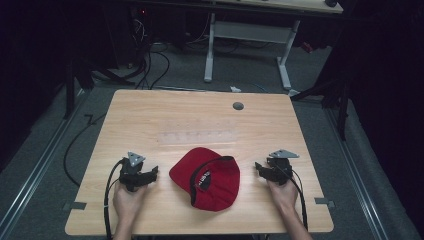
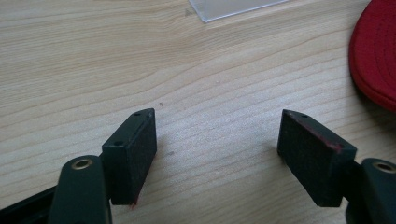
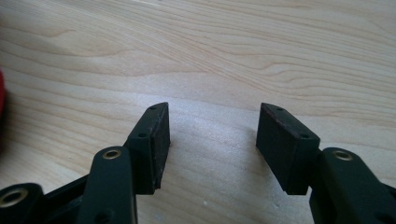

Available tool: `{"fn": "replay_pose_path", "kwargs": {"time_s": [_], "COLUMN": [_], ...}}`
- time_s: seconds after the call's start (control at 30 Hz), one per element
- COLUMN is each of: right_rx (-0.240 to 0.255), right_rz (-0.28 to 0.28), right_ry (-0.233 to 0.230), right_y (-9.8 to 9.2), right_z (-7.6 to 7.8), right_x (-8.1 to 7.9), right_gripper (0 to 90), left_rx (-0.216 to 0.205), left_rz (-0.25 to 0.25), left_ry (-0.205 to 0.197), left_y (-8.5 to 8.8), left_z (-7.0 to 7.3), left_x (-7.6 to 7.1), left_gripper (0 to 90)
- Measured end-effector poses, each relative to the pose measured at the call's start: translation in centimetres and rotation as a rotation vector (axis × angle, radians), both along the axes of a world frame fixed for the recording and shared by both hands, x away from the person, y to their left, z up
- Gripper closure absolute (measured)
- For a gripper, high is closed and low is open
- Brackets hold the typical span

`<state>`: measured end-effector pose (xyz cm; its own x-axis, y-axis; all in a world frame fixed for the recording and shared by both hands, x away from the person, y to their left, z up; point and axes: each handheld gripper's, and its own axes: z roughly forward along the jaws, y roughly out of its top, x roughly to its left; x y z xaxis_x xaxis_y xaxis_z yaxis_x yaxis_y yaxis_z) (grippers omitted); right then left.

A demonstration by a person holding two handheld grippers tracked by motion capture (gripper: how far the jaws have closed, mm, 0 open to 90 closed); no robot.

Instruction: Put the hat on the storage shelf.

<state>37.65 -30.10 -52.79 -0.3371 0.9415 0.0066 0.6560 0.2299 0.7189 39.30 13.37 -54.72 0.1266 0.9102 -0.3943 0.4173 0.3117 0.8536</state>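
High view: red cap (image 1: 207,177) on table (image 1: 150,115) between left gripper (image 1: 142,176) and right gripper (image 1: 267,170) (apparently untouched); jaws spread, empty.

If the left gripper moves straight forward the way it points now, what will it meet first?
Probably only bare table. The left gripper is open, with wood grain ahead of its fingers. The red cap lies off to the side, likely outside that line, though depth is unclear.

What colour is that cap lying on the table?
Red, the cap has a black inner band and strap; the high view shows it best.
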Motion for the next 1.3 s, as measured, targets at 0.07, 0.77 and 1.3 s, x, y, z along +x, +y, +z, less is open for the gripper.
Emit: {"fn": "replay_pose_path", "kwargs": {"time_s": [0.07,0.77,1.3], "right_rx": [0.008,0.143,0.147], "right_rz": [0.005,0.168,0.264], "right_ry": [0.0,-0.061,-0.078], "right_y": [0.0,1.4,4.1], "right_z": [0.1,2.5,3.8], "right_x": [-0.2,-3.6,-2.5], "right_gripper": [45.3,42.9,38.4], "left_rx": [0.0,0.0,0.0], "left_rz": [0.0,-0.001,-0.002], "left_ry": [0.0,0.001,0.001], "left_y": [0.0,0.0,0.0], "left_z": [0.0,0.0,0.0], "left_x": [0.0,0.0,0.0], "left_gripper": [28.6,28.5,28.4]}}
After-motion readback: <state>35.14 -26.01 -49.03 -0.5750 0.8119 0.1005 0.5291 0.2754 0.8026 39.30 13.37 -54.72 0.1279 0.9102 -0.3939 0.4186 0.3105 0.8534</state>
